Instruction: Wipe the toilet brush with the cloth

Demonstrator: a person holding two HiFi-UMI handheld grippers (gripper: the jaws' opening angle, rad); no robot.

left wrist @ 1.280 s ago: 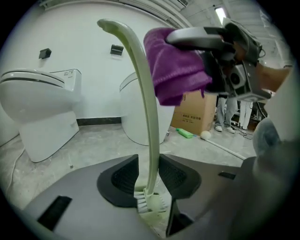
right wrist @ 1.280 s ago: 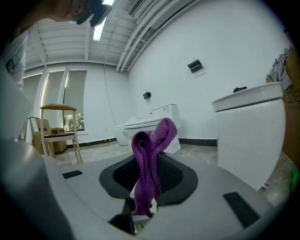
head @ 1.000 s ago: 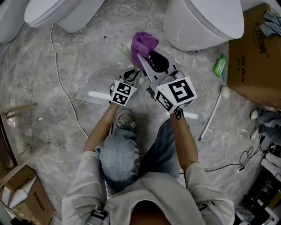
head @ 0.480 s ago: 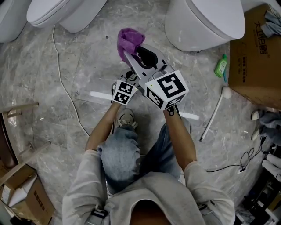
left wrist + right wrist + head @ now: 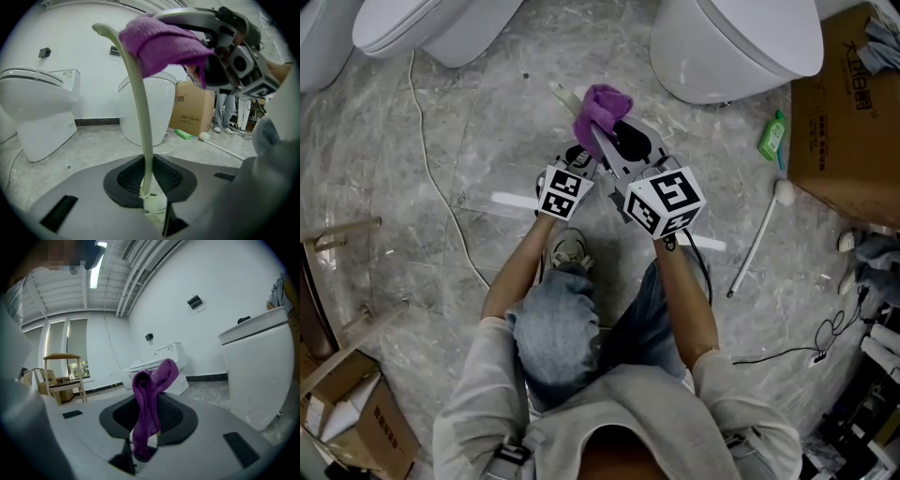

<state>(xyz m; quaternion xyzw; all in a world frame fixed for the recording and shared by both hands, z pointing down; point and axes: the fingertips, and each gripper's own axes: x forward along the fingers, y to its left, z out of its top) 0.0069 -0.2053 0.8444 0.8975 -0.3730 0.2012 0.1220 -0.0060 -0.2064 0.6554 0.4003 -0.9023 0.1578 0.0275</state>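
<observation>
over the grey marbled stone floor (image 5: 441,150), near a white ceramic toilet (image 5: 741,47), the two tools meet above the person's knees. the left gripper (image 5: 151,185) is closed narrowly on the lower end of the slim pale-green plastic toilet brush (image 5: 140,108), which rises from it and curves over at the top. the right gripper (image 5: 145,427) pinches the fuzzy purple cloth (image 5: 151,394), whose free fold lies against the upper handle (contact looks light). to wipe well, i'd brace the brush firmly, wrap the cloth round the handle, and draw it along the full length without loosening either grip.
</observation>
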